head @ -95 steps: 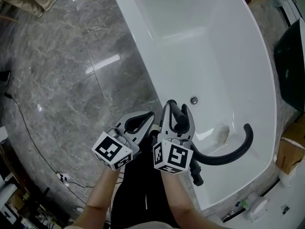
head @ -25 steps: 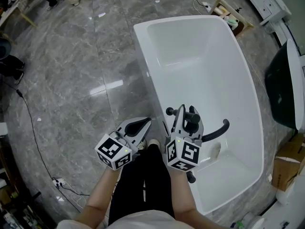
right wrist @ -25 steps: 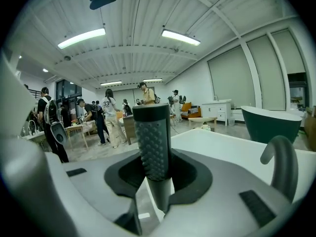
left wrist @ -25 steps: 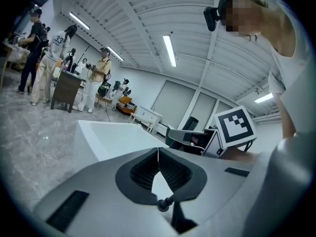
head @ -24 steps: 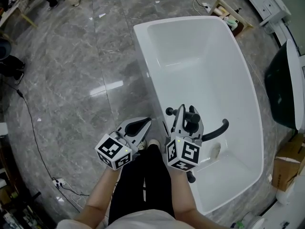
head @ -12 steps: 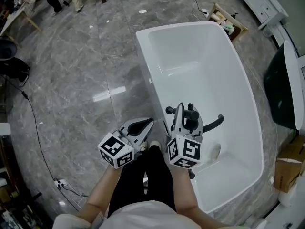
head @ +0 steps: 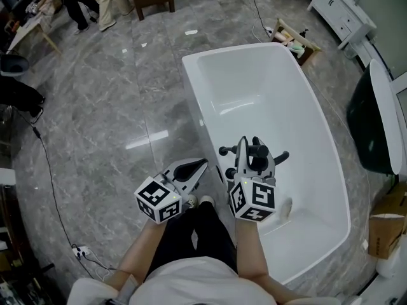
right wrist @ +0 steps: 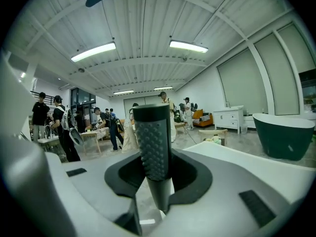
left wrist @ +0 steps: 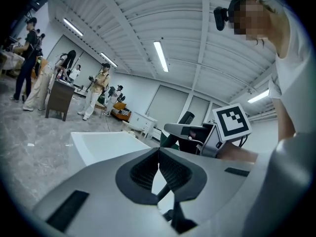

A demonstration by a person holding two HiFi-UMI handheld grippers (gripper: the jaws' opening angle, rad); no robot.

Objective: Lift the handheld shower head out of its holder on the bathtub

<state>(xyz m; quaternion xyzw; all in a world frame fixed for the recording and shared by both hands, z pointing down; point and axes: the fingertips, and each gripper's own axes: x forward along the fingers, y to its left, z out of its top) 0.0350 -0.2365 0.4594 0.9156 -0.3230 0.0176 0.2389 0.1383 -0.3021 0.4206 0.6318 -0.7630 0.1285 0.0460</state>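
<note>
In the head view my right gripper [head: 254, 152] hangs over the near end of the white bathtub [head: 191, 88]. It is shut on the dark handheld shower head [head: 258, 154]. The right gripper view shows the shower head [right wrist: 152, 137] standing upright between the jaws of the right gripper [right wrist: 155, 158], its dimpled face toward the camera. A black curved pipe [head: 280, 157] pokes out to the right behind that gripper. My left gripper [head: 198, 165] hovers beside the tub over the floor, shut with nothing in it. In the left gripper view its pads [left wrist: 159, 151] meet at the tip.
Grey marble floor [head: 95, 119] lies left of the tub. A dark green tub [head: 365, 126] stands at the right, with white cabinets [head: 340, 11] behind it. A cable [head: 48, 176] runs along the floor at left. Several people [right wrist: 59, 127] stand at tables far off.
Both grippers have risen together, the right one still shut on the shower head. The tub looks smaller and more of the room shows. The curved black pipe is now mostly hidden behind the right gripper.
</note>
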